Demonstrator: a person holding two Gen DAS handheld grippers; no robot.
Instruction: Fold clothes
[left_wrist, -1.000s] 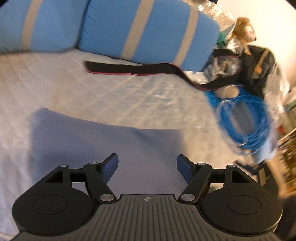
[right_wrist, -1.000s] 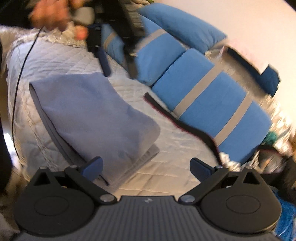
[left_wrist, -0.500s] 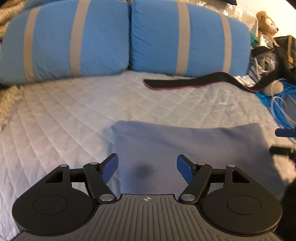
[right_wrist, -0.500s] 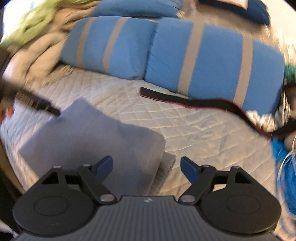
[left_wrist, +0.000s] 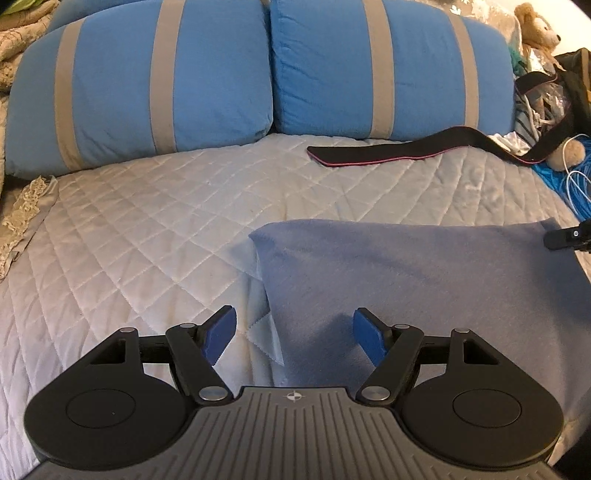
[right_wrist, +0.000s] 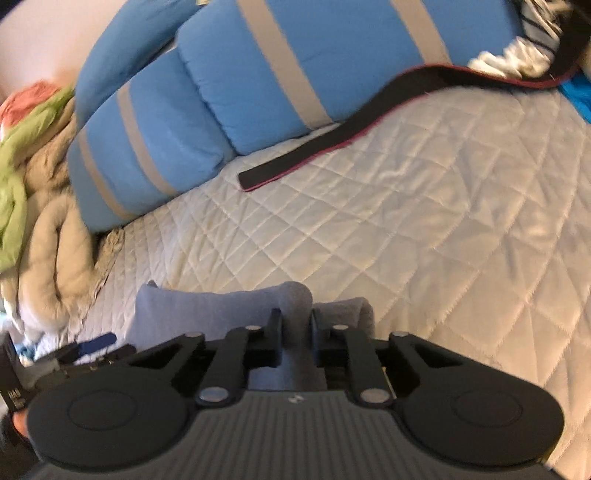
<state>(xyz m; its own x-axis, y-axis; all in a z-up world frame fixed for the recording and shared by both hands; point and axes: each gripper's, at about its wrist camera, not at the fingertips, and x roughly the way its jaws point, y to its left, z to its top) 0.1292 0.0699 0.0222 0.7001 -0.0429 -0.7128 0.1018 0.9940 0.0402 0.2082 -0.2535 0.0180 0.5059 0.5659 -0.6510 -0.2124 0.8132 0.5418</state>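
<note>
A grey-blue folded garment (left_wrist: 406, 277) lies flat on the quilted white bedspread (left_wrist: 147, 229). My left gripper (left_wrist: 295, 334) hovers open just above its near left edge, with the edge and a pale under-layer between the blue pads (left_wrist: 221, 332), untouched. In the right wrist view my right gripper (right_wrist: 297, 317) has its jaws closing, with a bunched ridge of the garment (right_wrist: 221, 310) pinched between them at its right edge. Its tip shows as a black finger (left_wrist: 565, 236) at the cloth's far right corner. The left gripper (right_wrist: 92, 347) appears low at the left.
Two blue pillows with tan stripes (left_wrist: 166, 81) lean along the back of the bed. A black strap with a pink edge (left_wrist: 388, 151) lies in front of them. A teddy bear (left_wrist: 535, 33), bags and blue cable (left_wrist: 576, 184) crowd the right; beige blankets (right_wrist: 48, 240) pile at the left.
My left gripper swung to face the pillows and sank toward the garment's left edge, still open. My right gripper rolled, moved to the garment's right edge and closed on a fold.
</note>
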